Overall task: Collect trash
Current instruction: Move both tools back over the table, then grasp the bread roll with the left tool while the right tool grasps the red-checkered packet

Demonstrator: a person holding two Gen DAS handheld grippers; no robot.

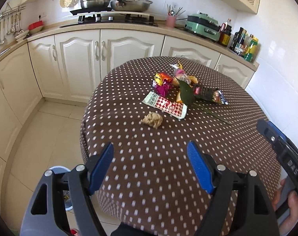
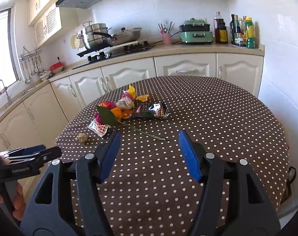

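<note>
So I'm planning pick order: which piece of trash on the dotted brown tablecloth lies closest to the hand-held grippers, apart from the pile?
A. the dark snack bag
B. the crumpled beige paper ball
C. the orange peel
B: the crumpled beige paper ball sits alone on the near side of the pile, nearer than the red-and-white checked wrapper.

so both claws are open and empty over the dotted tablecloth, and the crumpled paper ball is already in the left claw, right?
Not quite. The crumpled paper ball lies on the dotted tablecloth, ahead of the left claw, untouched, as the left wrist view shows. Both claws, right claw included, are open and empty.
</note>
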